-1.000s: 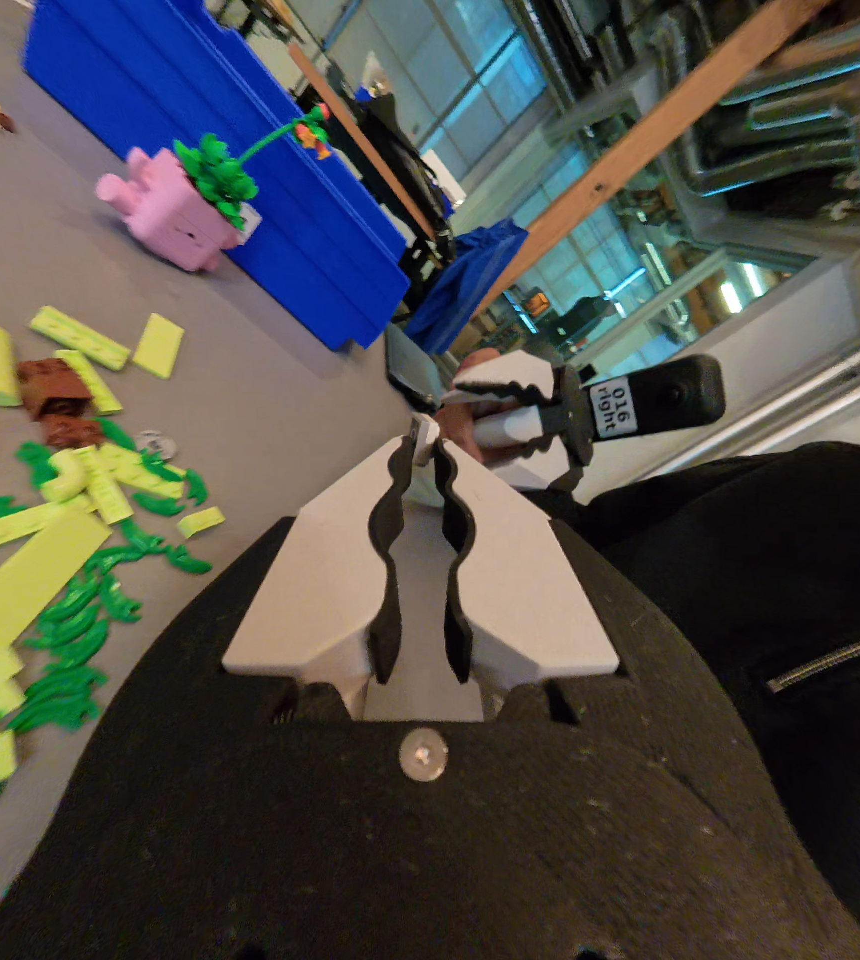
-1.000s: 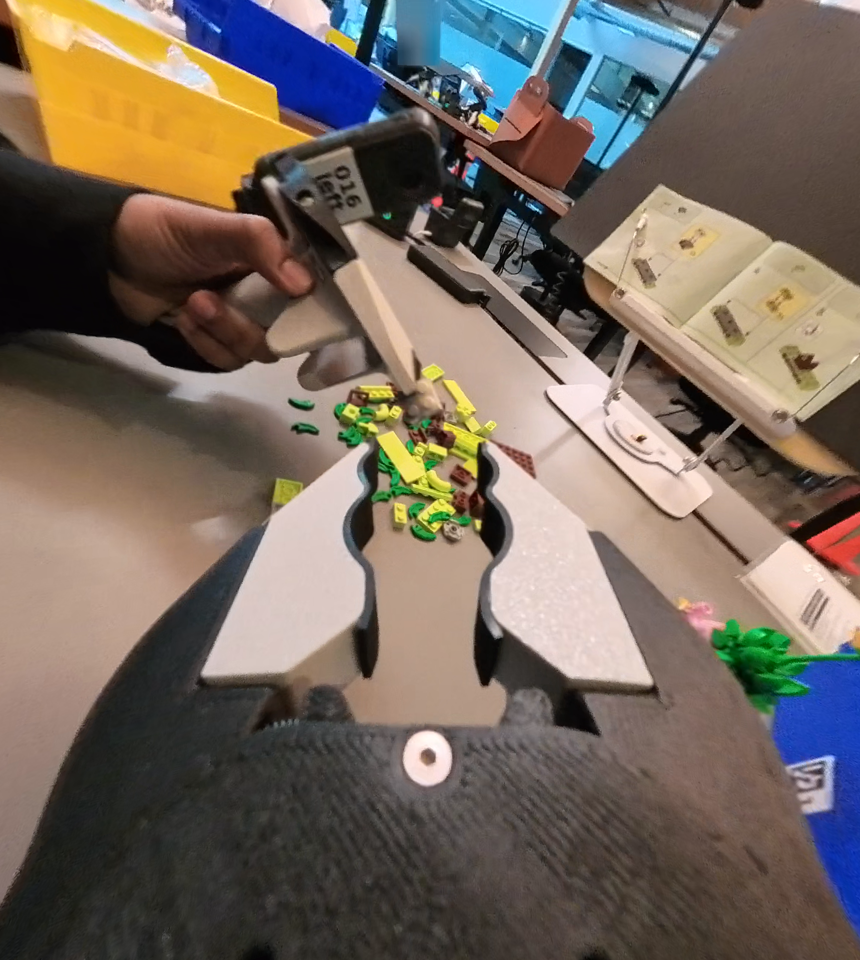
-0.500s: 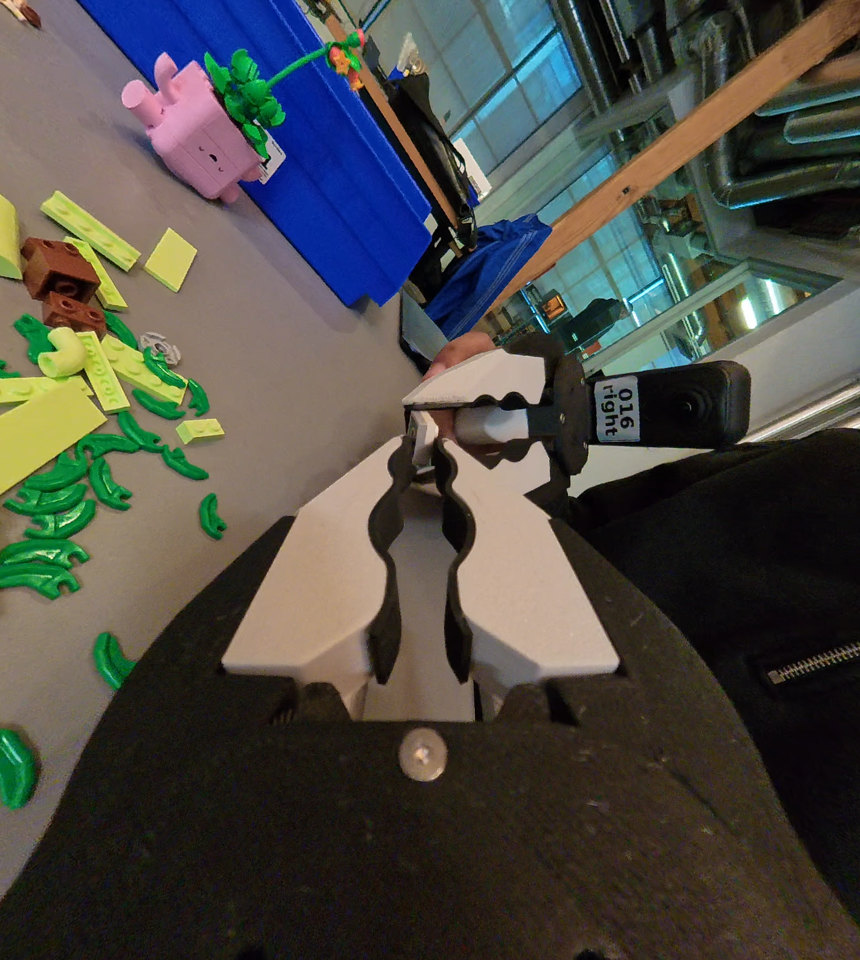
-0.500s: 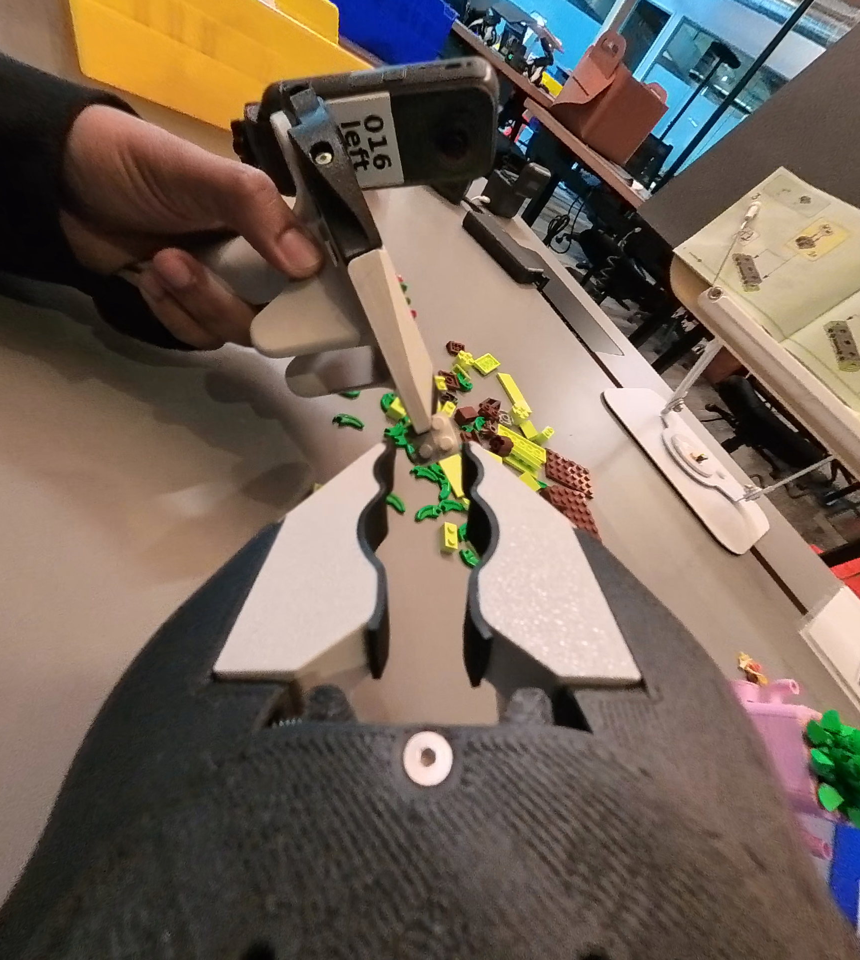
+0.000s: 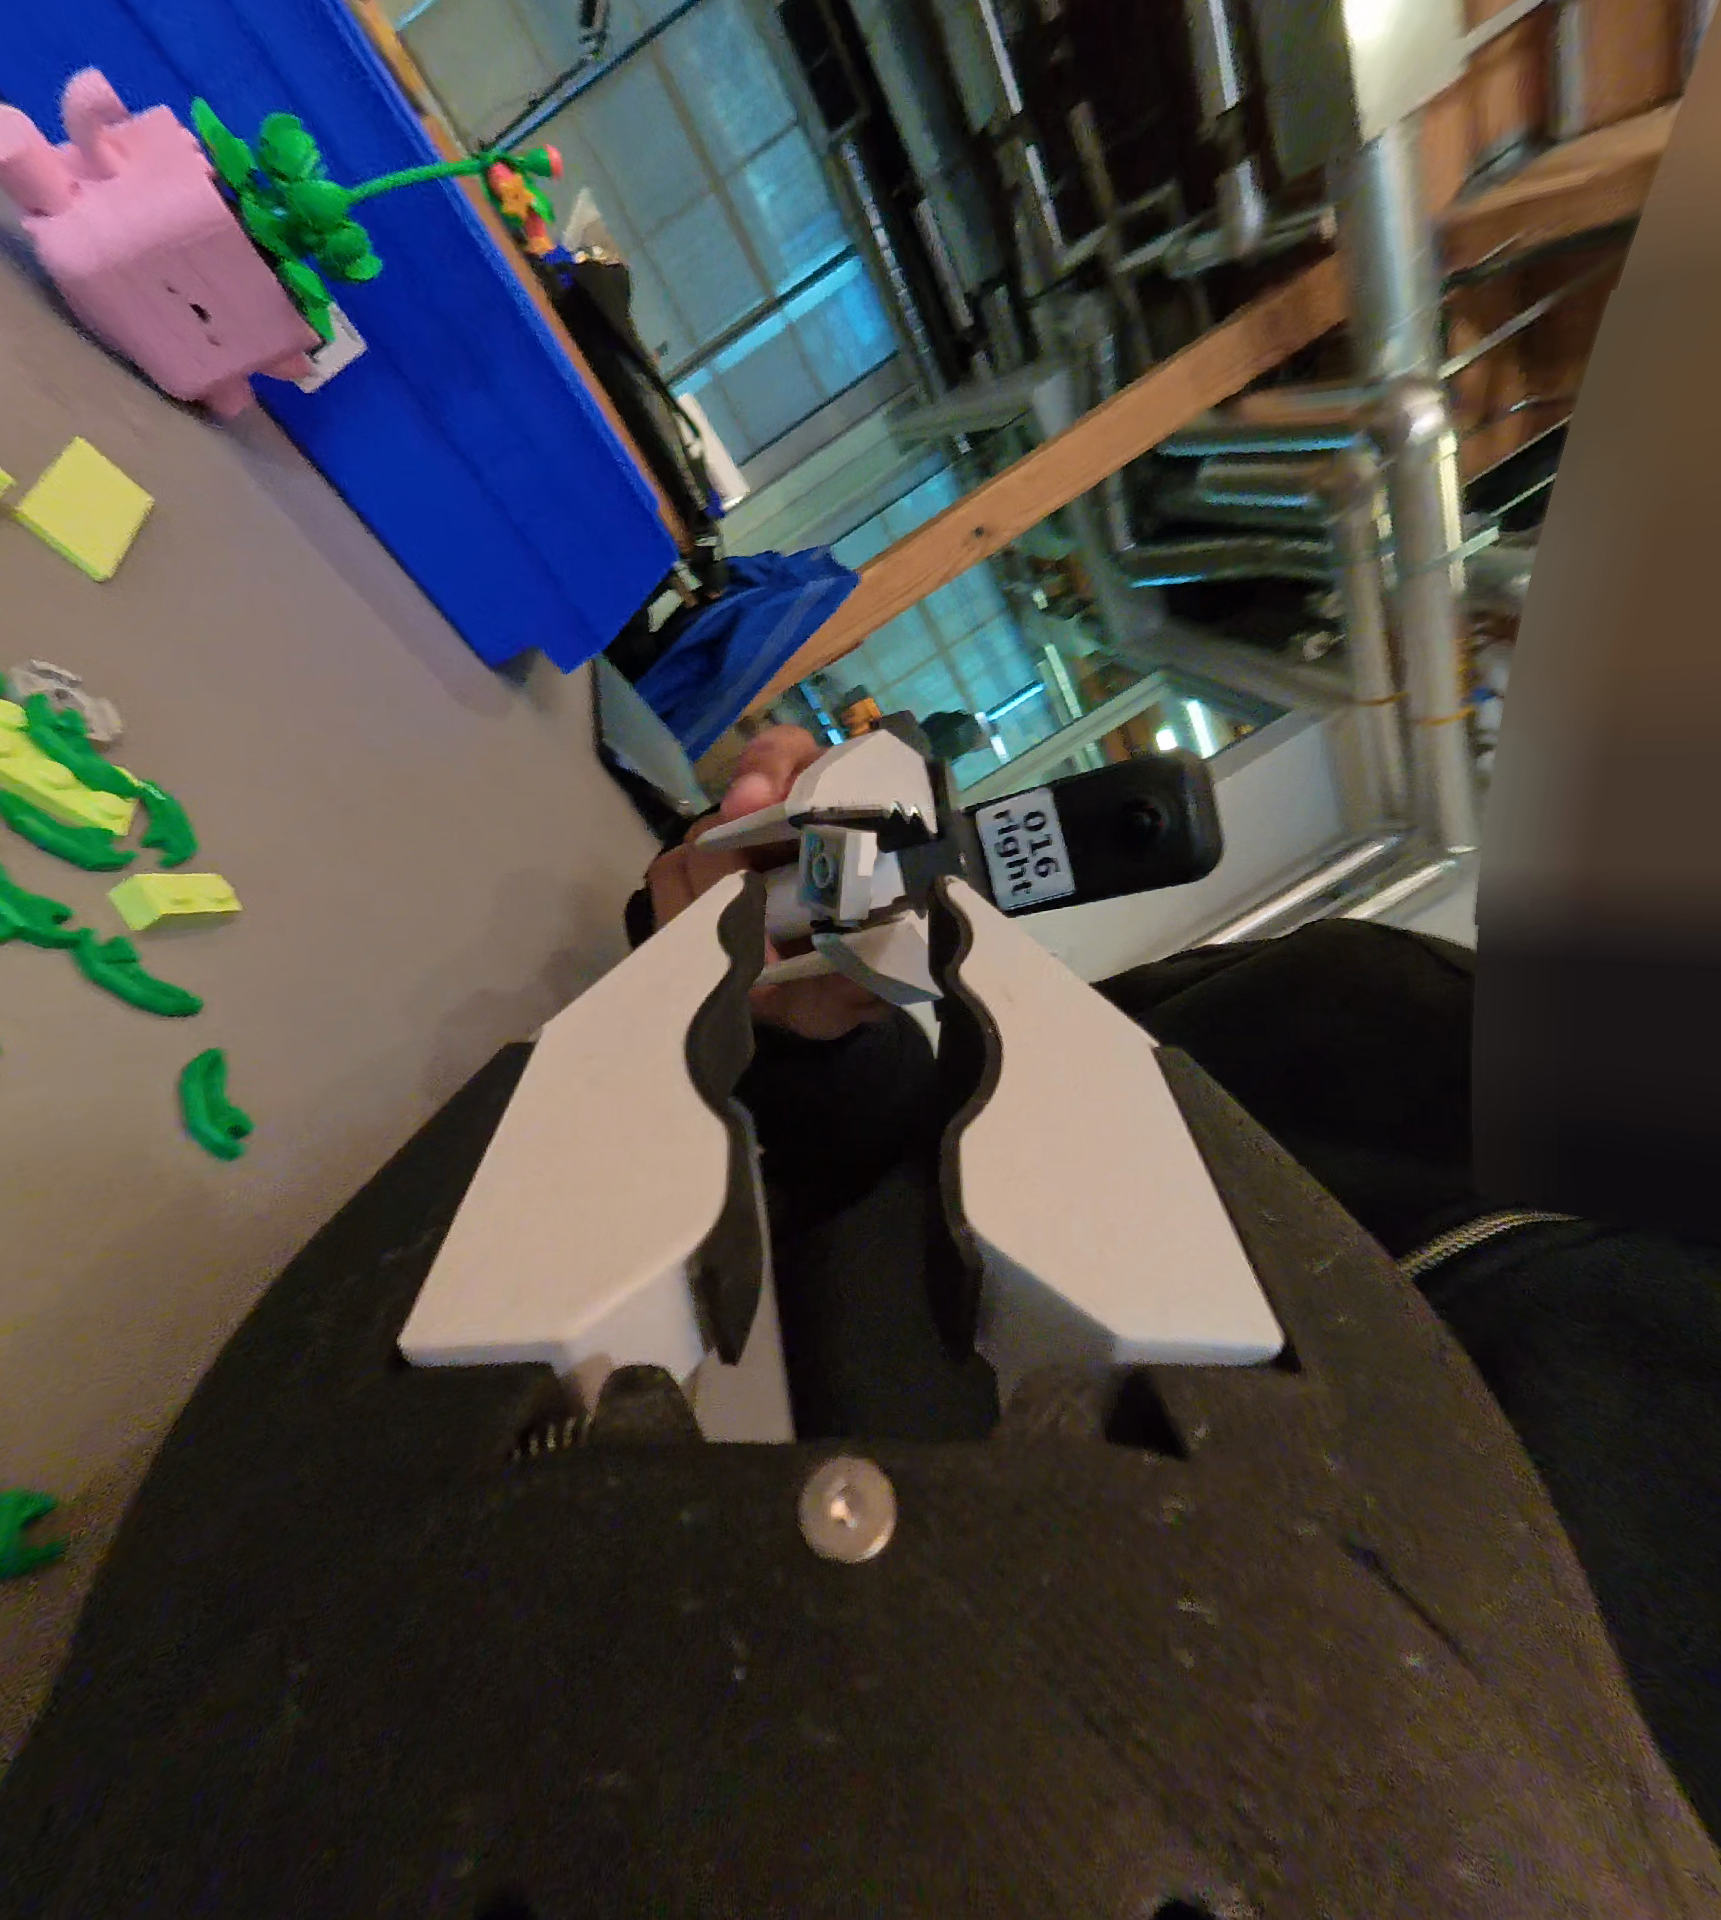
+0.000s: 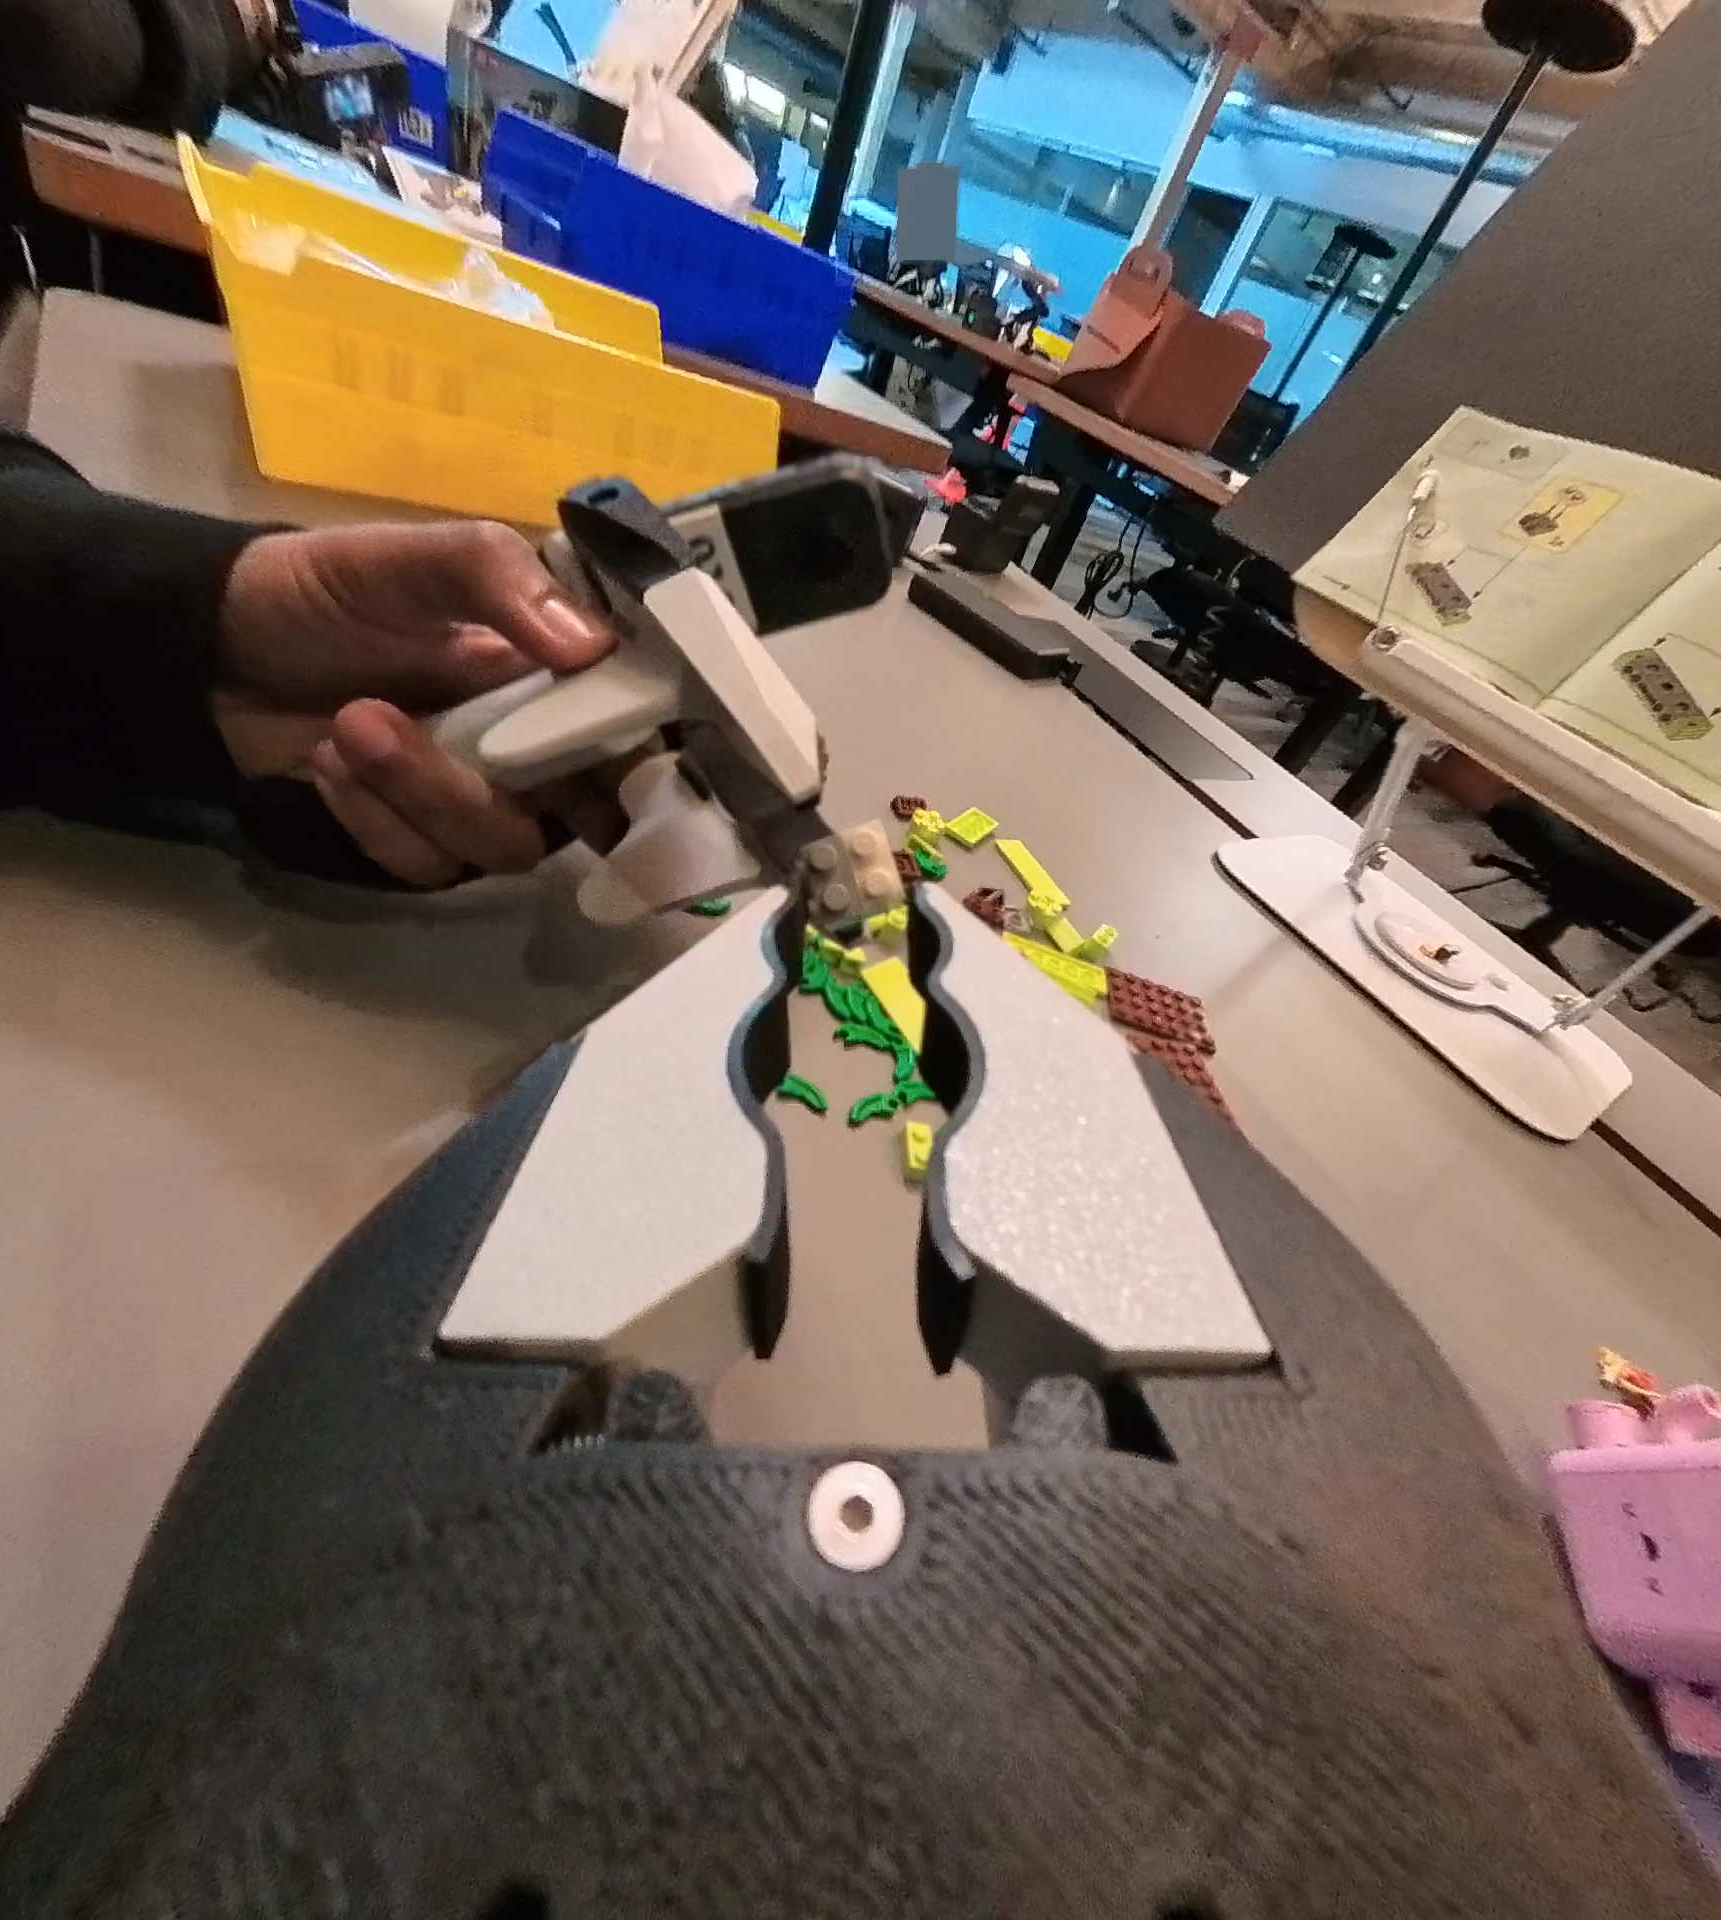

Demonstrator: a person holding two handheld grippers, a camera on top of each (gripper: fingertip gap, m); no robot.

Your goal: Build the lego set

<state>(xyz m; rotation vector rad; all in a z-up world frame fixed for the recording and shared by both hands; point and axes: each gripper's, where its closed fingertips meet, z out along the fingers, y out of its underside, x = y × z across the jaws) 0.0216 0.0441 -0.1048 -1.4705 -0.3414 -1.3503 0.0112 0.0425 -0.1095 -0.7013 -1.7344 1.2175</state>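
Grey brick (image 6: 851, 873) was seemingly clamped in the right gripper (image 6: 856, 914), likely for a handover; the left gripper (image 5: 845, 914) was held apart.

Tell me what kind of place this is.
Likely a workshop or lab hall, not a home: exposed metal ducts run overhead, yellow and blue storage bins line the grey worktable, and more desks stand behind. An open instruction booklet sits on a stand.

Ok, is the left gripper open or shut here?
Open. The left gripper has its fingers wide apart; the grey piece sits in the right gripper instead.
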